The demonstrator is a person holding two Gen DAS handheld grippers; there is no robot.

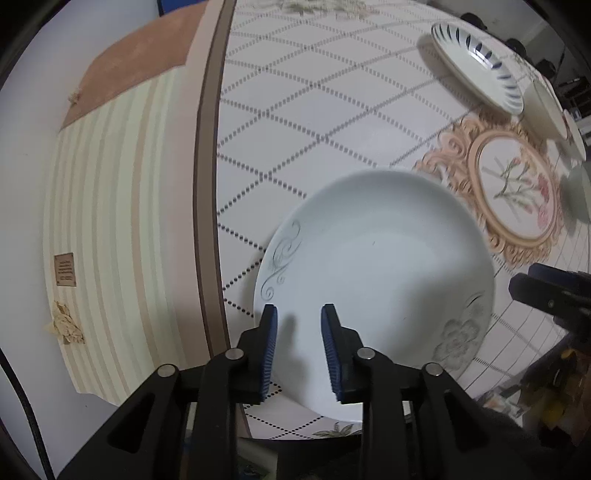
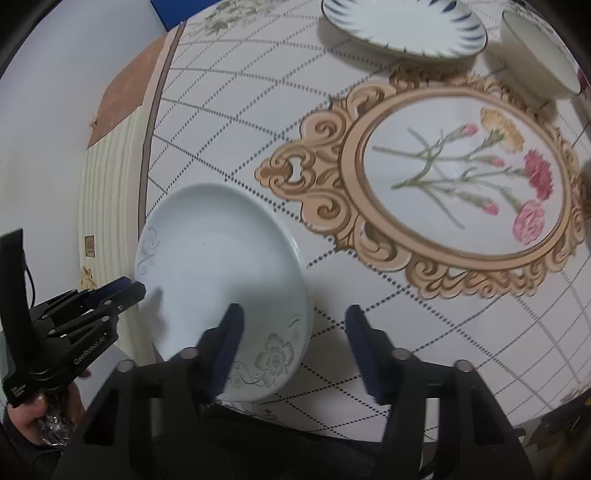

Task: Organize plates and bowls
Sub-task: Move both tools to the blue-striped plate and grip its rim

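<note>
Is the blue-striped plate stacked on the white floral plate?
No. The blue-striped plate sits apart at the table's far side, away from the white floral plate.

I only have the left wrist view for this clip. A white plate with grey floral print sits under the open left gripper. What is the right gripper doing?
Observer: The right gripper is open; its left finger is above the white floral-print plate, its right finger above the tablecloth.
Operator: What are those crockery pieces far right?
Observer: Beside the blue-striped white plate stands a cream bowl, seen whole only from the right wrist.
Operator: How does my left gripper look from there?
Observer: The left gripper reaches over the plate's near-left rim.
</note>
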